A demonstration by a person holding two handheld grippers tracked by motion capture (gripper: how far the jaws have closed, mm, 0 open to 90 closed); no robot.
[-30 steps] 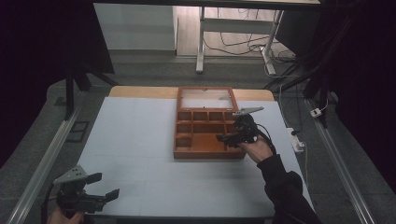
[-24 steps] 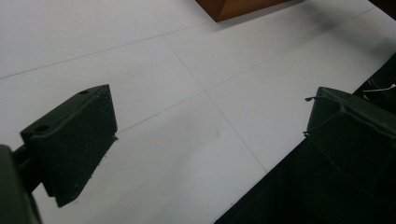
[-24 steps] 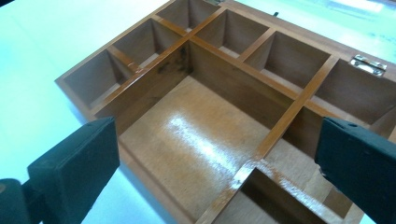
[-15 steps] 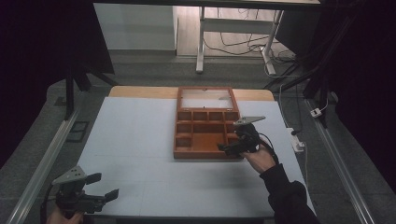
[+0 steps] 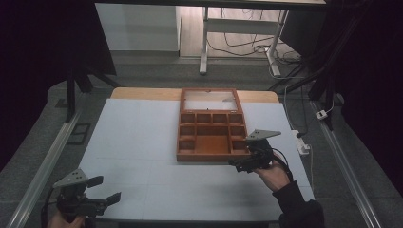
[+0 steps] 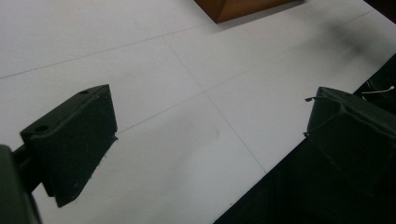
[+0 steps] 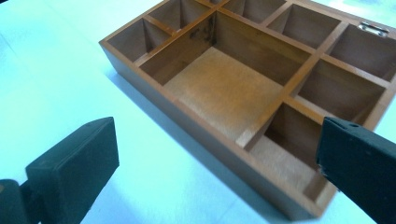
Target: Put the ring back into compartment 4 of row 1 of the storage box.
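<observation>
Since a second ago, the right hand-held gripper [image 5: 240, 166] has slid back from over the box [image 5: 211, 124] toward the person and now sits just off the box's near right corner. Its jaws are wide apart and hold nothing. In the right gripper view, the box lies just past the jaws, with the big middle part and a small corner part closest. All the parts that show are bare wood inside.

Over at the left, the left hand-held gripper [image 5: 107, 190] has barely moved. It hovers low at the near left corner of the bench [image 5: 133, 142]. Its jaws are wide apart too, with nothing between them. In the left gripper view, one jaw is over the white top and the other is past the bench's edge.

Farther out, the box sits in the middle of the bench, toward the back, with its lid [image 5: 209, 99] open and laid flat behind it.
</observation>
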